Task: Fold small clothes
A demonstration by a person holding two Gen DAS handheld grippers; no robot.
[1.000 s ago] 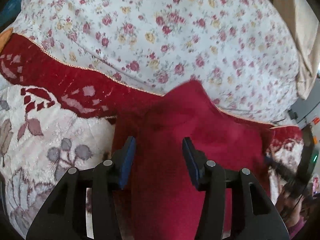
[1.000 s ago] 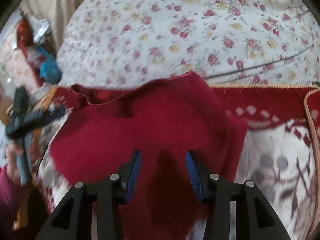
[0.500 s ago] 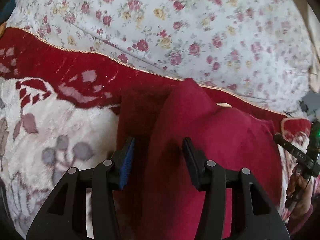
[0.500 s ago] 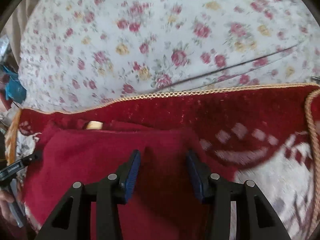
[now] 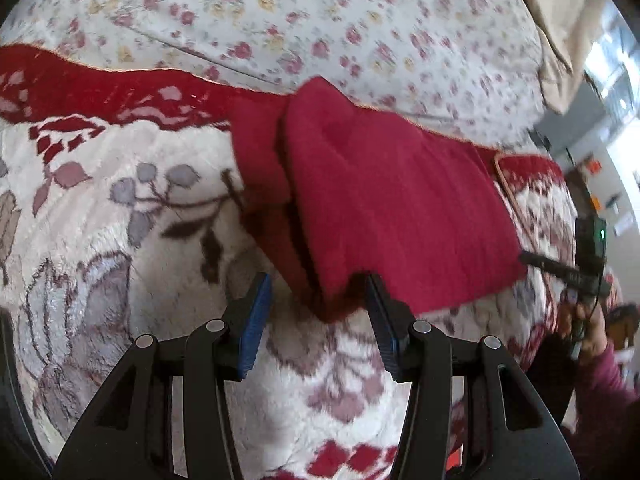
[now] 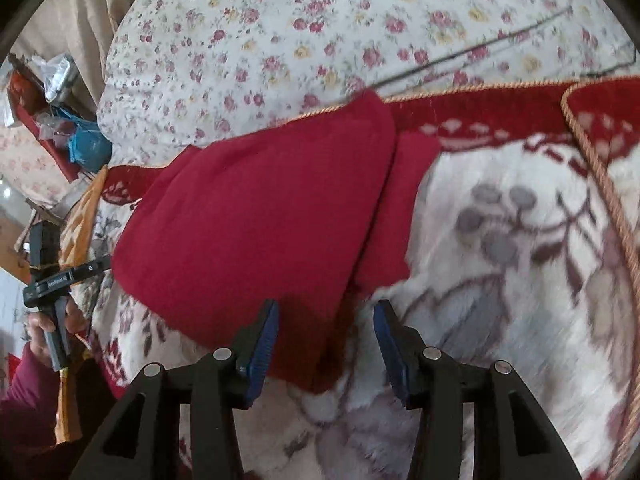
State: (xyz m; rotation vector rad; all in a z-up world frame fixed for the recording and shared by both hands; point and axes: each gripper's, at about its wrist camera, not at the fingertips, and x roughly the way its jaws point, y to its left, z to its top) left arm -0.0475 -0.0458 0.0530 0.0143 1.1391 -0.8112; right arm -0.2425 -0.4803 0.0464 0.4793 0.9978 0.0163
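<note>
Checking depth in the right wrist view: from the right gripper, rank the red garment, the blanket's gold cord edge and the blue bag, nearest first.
1. Red garment, at the right gripper.
2. Gold cord edge, behind the garment.
3. Blue bag, far left, off the bed.

Bedding: a white sheet with small red and yellow flowers (image 5: 320, 20) fills the top of both views.
Blanket: a plush cream blanket with grey-brown leaves and a red border (image 5: 120, 220) covers the lower part of both views; gold cord (image 6: 600, 168) edges it at right in the right wrist view.
Curtain: beige cloth (image 5: 560, 20), upper right of the left wrist view.
Clutter: foil and blue items (image 6: 80, 136), blurred, upper left of the right wrist view.
Light: daylight.
</note>
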